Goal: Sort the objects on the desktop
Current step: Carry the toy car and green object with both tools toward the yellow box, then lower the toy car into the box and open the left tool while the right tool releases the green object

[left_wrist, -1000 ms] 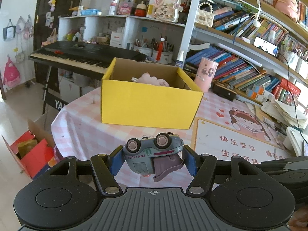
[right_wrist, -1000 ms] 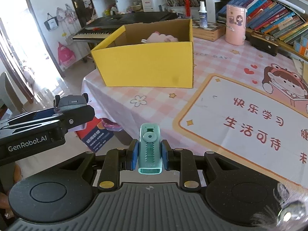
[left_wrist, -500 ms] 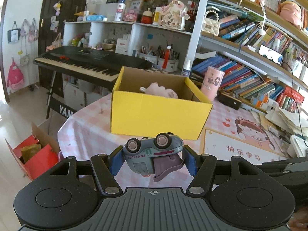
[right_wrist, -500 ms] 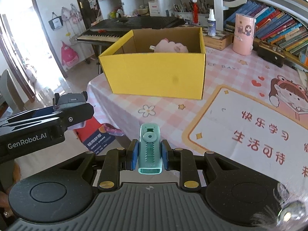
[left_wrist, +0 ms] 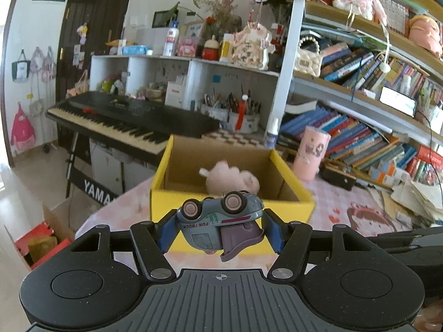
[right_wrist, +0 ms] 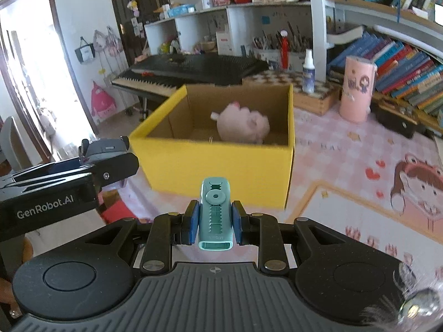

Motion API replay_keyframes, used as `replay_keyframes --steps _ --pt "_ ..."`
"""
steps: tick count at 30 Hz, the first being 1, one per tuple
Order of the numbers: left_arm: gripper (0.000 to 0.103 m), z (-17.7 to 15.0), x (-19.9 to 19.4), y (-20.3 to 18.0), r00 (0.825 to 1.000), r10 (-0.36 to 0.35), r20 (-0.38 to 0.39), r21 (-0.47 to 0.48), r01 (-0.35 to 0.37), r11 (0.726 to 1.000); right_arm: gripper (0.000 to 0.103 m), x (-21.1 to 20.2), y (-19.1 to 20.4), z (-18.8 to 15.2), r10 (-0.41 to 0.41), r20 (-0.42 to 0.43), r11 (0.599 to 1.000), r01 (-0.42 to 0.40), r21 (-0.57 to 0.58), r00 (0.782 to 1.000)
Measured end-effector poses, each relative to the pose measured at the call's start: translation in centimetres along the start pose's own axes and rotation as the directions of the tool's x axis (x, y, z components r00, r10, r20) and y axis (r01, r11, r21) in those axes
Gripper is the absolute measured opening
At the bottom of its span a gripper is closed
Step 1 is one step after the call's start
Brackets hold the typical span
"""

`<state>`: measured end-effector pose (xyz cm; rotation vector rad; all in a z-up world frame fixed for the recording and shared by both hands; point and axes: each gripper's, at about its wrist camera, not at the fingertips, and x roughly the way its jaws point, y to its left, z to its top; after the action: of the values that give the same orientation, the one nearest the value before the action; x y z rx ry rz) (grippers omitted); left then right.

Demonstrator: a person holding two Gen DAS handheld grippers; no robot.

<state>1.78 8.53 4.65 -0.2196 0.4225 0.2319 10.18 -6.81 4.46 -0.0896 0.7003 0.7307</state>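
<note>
My left gripper (left_wrist: 220, 228) is shut on a grey-blue toy truck (left_wrist: 218, 220), held upside down with its wheels up and a purple flap hanging open. My right gripper (right_wrist: 215, 221) is shut on a small teal eraser-like case (right_wrist: 215, 213). Both hang in the air before an open yellow cardboard box (left_wrist: 232, 207) (right_wrist: 221, 163) on the pink checked tablecloth (right_wrist: 332, 144). A pink plush toy (right_wrist: 243, 127) (left_wrist: 232, 178) lies inside the box. In the right wrist view the left gripper (right_wrist: 91, 171) with the truck shows at the left, near the box's front left corner.
A pink cylinder cup (right_wrist: 357, 88), a spray bottle (right_wrist: 308, 74) and a wooden checkered box (right_wrist: 313, 94) stand behind the box. A cartoon desk mat (right_wrist: 373, 207) lies at the right. A keyboard piano (left_wrist: 124, 121), bookshelves (left_wrist: 373, 127) and a red floor box (left_wrist: 36, 238) surround the table.
Both grippers have moved forward and up toward the yellow box, which looms larger with its inside and the plush now visible. Each still holds its object.
</note>
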Motion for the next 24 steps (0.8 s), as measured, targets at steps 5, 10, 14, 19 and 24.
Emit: replay_keyframes --steps 5,10,14,19,24 --pt "0.064 1.9 2.3 -0.4 0.999 0.025 0.034 0.009 -0.025 1.0 0.023 1.8 -1.4 3.3 0.023 0.031 0.999 -0.022 -0.025 0.999" --pt "0.064 3.2 4.8 -0.7 0.998 0.054 0.038 0.006 -0.055 0.998 0.023 4.0 -2.5 5.9 0.039 0.044 0.997 -0.036 -0.071 0.998" --pt "0.064 3.9 6.9 -0.9 0.997 0.075 0.026 0.005 -0.076 0.997 0.023 6.3 -3.3 7.6 0.043 0.036 0.993 -0.039 -0.115 0.998" --pt "0.064 4.4 9.3 -1.1 0.995 0.099 0.01 0.023 -0.099 0.995 0.023 9.3 -3.8 9.0 0.048 0.009 0.982 -0.046 -0.183 0.999" --pt "0.064 4.4 11.6 -1.0 0.991 0.129 -0.027 0.04 -0.128 0.991 0.023 11.8 -4.4 9.6 0.053 -0.046 0.963 -0.064 -0.264 0.998"
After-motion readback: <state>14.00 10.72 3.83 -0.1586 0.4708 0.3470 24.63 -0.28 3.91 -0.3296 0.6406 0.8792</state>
